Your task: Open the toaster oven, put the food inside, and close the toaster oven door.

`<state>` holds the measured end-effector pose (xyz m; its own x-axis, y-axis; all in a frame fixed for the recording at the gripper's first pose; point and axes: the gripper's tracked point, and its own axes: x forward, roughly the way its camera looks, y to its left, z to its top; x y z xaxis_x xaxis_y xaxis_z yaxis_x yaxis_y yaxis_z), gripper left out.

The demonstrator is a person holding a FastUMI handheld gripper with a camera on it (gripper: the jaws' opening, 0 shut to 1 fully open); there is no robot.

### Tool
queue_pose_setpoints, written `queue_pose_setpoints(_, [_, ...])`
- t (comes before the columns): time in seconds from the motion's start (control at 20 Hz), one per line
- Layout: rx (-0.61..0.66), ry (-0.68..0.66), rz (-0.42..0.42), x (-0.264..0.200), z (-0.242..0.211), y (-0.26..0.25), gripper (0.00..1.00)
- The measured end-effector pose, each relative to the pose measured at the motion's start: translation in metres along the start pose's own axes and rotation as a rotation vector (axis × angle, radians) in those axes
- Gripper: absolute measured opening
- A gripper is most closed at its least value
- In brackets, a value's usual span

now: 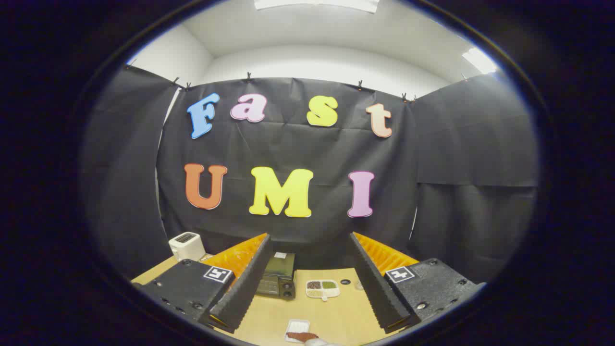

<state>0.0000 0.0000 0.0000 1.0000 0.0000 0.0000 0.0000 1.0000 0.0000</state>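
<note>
**Gripper view: fingers spread wide above the table, toaster oven partly hidden**

Gripper view looks down a wooden table [336, 315] toward the black cloth wall. The toaster oven [277, 281] sits at lower centre of the frame, just beyond the left finger, which covers its left side. Its door cannot be judged with certainty: a dark greenish panel rises above the front with the knobs, but whether that is the door or the top of the oven is hard to make out at this size.

At the very bottom of the frame, between the fingers, a small white tray [297, 330] carries a reddish-brown piece of food [302, 337]; both are cut off by the lower rim of the view, and a pale shape just below them is too clipped to identify. Right of the oven lies a white divided dish [322, 289] with brown, green and pale fillings whose nature is not clear. A small dark round spot [345, 281] lies on the table behind it. At lower left, a white toaster [186, 245] stands near the cloth wall.

The gripper [310, 283] has its two fingers spread far apart, slanting up from the lower corners toward the middle. Nothing lies between the pads and they touch nothing; the table, dish and tray show in the gap between them.
</note>
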Motion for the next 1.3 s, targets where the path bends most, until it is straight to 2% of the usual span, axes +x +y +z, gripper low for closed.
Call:
queue_pose_setpoints(0.4, [0.011, 0.01, -0.039, -0.005, -0.004, -0.003, 1.0])
queue_pose_setpoints(0.8, [0.035, 0.018, -0.039, -0.002, -0.01, 0.007, 1.0])
queue_pose_setpoints(1.1, [0.031, 0.017, 0.023, 0.061, -0.031, 0.085, 1.0])
queue_pose_setpoints(1.3, [0.027, 0.046, 0.073, 0.116, -0.072, 0.148, 1.0])
